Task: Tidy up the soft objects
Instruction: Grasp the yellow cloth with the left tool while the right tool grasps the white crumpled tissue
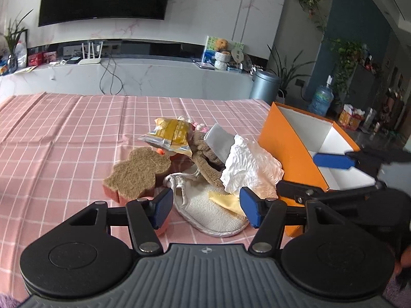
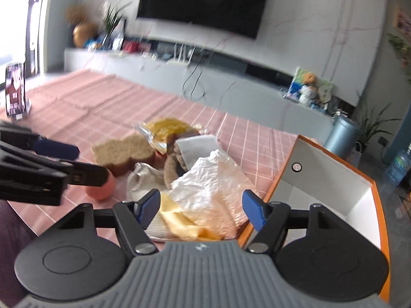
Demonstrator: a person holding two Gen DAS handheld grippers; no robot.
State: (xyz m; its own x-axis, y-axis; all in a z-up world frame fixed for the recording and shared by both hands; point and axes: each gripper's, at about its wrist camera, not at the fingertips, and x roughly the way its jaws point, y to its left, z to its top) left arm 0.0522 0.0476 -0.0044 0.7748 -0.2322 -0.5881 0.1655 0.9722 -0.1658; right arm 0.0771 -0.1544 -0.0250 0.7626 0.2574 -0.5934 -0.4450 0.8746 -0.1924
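Observation:
A pile of soft objects lies on the pink checked tablecloth (image 1: 64, 138): a bear-shaped brown sponge (image 1: 136, 172), a yellow snack packet (image 1: 170, 134), a brown plush toy (image 1: 205, 159), a grey sock (image 1: 218, 141), a crumpled white plastic bag (image 1: 250, 168), a white slipper (image 1: 213, 213) and a yellow cloth (image 1: 227, 201). My left gripper (image 1: 205, 209) is open and empty, just above the slipper. My right gripper (image 2: 201, 208) is open and empty over the plastic bag (image 2: 210, 179) and yellow cloth (image 2: 177, 220). An orange box (image 1: 287, 151) stands open to the right of the pile.
The right gripper also shows in the left wrist view (image 1: 334, 172), over the box. The left gripper shows at the left of the right wrist view (image 2: 51, 164). A phone on a stand (image 2: 15, 92) is at the table's far left. A TV cabinet (image 1: 143, 74) runs behind the table.

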